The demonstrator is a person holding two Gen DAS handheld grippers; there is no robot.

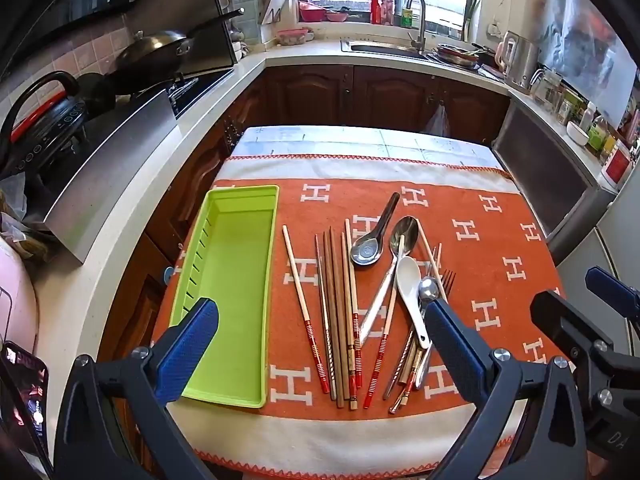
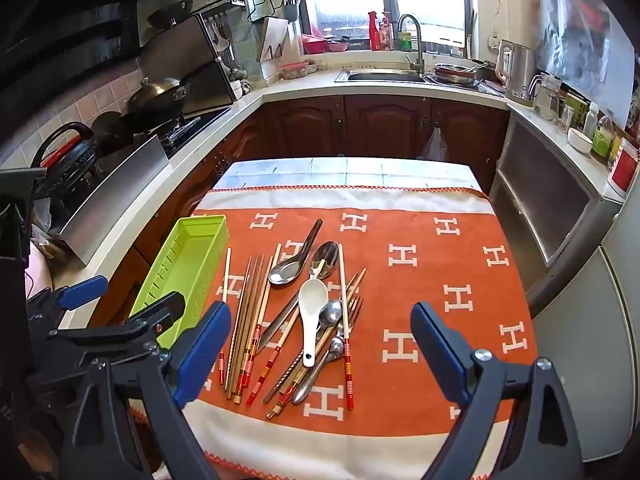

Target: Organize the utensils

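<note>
The orange woven cloth with cream borders (image 1: 460,208) spread over the desk bears a repeated white letter "H" across its whole orange field. The letters "DA" stand in pale print on the black plastic body of the right tool (image 1: 612,436). Bottle labels are too small to read.

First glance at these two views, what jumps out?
The orange cloth with white H marks covers the table and dominates both views. On it lies a jumble of chopsticks and spoons, with a white spoon on top of the pile. Left of them sits an empty lime-green tray; both claws hover open above the near edge.
</note>
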